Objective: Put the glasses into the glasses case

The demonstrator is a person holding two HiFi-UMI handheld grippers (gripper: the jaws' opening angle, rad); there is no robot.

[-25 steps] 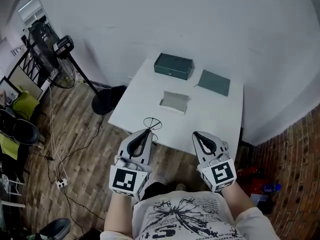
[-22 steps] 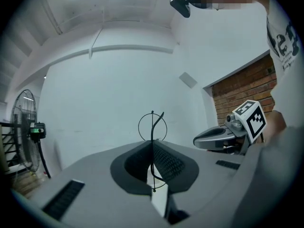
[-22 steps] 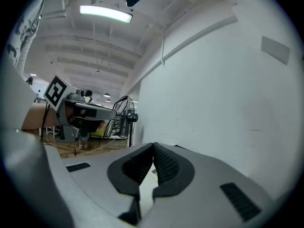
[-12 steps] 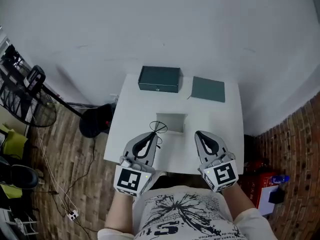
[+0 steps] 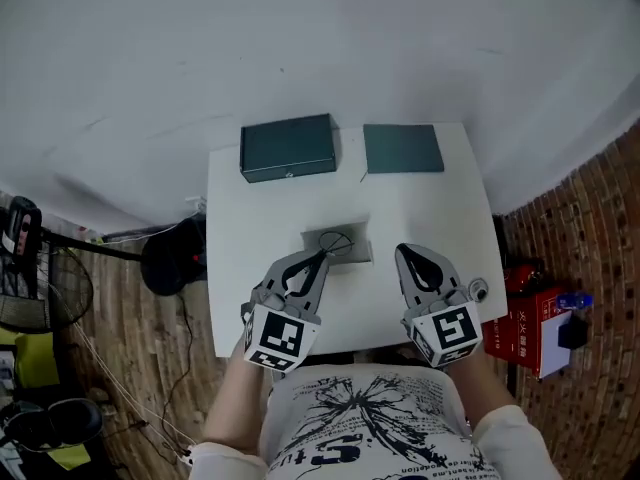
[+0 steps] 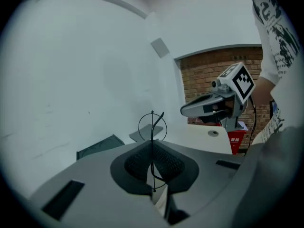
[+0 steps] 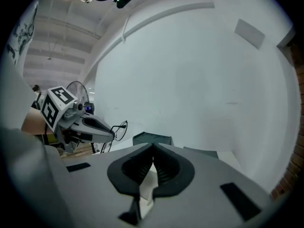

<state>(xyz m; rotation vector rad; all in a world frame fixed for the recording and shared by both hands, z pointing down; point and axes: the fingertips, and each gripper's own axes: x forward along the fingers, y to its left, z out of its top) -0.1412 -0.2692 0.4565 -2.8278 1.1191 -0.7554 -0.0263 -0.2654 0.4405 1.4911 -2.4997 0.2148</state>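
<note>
Thin wire-framed glasses point(image 5: 337, 241) stick out of my left gripper point(image 5: 322, 258), which is shut on them near the frame's edge. In the left gripper view one round lens point(image 6: 152, 126) stands up past the pads. The glasses hang just over a small grey open case point(image 5: 345, 251) in the middle of the white table point(image 5: 250, 228). My right gripper point(image 5: 403, 255) hovers to the right of the case, shut with nothing in it. In the right gripper view its jaws point(image 7: 153, 147) meet, and the left gripper point(image 7: 92, 126) with the glasses point(image 7: 121, 128) shows at the left.
A closed dark green box point(image 5: 288, 148) lies at the table's back left, with a flat dark green piece point(image 5: 403, 149) to its right. A fan's stand base point(image 5: 168, 258) stands on the wood floor at the left. Red items point(image 5: 525, 318) sit by the brick wall at the right.
Both grippers have moved forward from the table's near edge to over its middle. The glasses, held throughout, have come to hang above the grey case. The right gripper has stayed shut.
</note>
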